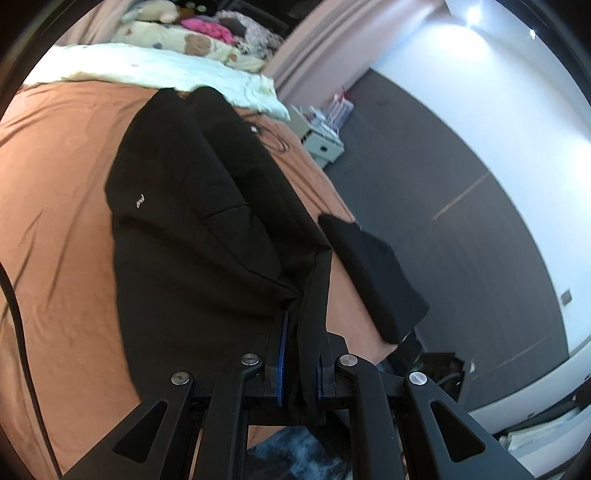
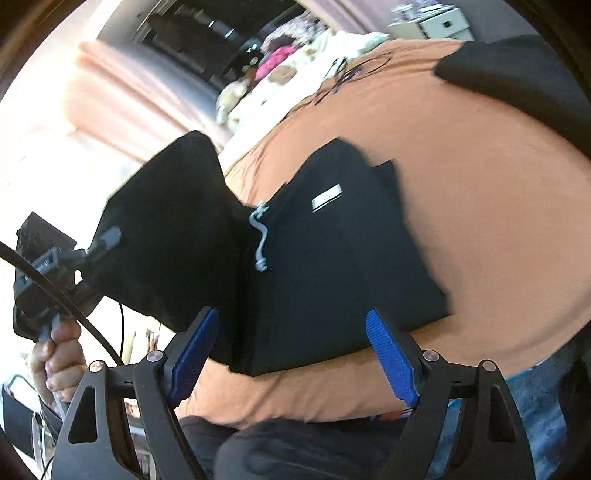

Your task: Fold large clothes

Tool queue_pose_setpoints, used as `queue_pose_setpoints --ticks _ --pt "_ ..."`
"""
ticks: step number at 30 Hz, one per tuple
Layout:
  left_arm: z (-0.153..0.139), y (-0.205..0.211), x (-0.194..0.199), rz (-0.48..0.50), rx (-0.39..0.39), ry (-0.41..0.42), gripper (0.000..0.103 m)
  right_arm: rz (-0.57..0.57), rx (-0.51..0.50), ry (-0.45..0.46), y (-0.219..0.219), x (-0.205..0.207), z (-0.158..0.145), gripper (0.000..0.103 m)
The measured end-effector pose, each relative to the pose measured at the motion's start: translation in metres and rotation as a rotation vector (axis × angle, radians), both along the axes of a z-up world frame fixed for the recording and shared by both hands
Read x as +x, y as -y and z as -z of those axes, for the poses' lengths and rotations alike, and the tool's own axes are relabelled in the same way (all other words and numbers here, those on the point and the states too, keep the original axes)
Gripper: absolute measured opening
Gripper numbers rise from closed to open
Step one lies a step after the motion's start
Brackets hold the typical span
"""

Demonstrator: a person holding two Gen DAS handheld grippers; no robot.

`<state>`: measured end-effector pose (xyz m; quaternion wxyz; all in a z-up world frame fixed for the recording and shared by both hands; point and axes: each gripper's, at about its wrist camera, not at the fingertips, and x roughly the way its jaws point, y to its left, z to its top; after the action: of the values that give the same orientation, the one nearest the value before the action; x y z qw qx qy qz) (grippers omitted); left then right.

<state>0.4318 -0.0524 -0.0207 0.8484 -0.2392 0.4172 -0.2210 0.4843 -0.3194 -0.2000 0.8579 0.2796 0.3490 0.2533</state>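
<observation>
A large black garment [image 1: 192, 229], trousers with a grey drawstring [image 2: 260, 236] and a white label [image 2: 327, 194], lies on an orange bedsheet [image 1: 55, 206]. My left gripper [image 1: 301, 343] is shut on a fold of the black cloth at its near edge and lifts it. In the right wrist view the garment [image 2: 332, 273] lies partly folded, with one part raised at the left toward the left gripper [image 2: 103, 240] held by a hand. My right gripper [image 2: 291, 332] is open and empty just above the garment's near edge.
A second folded black piece [image 1: 373, 277] lies at the bed's right edge, also in the right wrist view [image 2: 517, 77]. A white blanket [image 1: 155, 66], pillows and soft toys [image 1: 177, 33] are at the far end. A black cable [image 1: 280, 144] lies on the sheet.
</observation>
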Motion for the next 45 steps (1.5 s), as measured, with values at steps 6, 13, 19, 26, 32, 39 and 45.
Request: queue_pose_setpoints --ticks 6,13,19,26,32,39,45 --pt "0.041 0.059 0.035 0.091 0.057 -0.088 0.012 0.082 0.044 -0.049 0.045 0.013 0.036 0.081" --pt "0.073 0.111 0.054 0.212 0.062 -0.159 0.059 0.114 0.038 -0.077 0.064 0.016 0.039 0.081" --pt "0.064 0.085 0.043 0.164 0.052 -0.105 0.083 0.078 0.094 -0.051 0.056 -0.007 0.021 0.081" --pt "0.079 0.014 0.04 0.004 0.174 -0.132 0.084 0.014 0.093 -0.025 0.02 0.02 0.019 0.081" --pt "0.115 -0.03 0.034 -0.101 0.238 -0.218 0.083 0.04 0.036 -0.021 -0.002 0.032 0.021 0.077" --pt "0.159 -0.035 0.037 -0.109 0.256 -0.324 0.081 0.042 0.051 -0.009 0.009 0.032 0.03 0.005" --pt "0.149 -0.01 0.036 -0.077 0.318 -0.303 0.058 0.116 0.059 -0.043 0.03 0.017 0.05 0.0"
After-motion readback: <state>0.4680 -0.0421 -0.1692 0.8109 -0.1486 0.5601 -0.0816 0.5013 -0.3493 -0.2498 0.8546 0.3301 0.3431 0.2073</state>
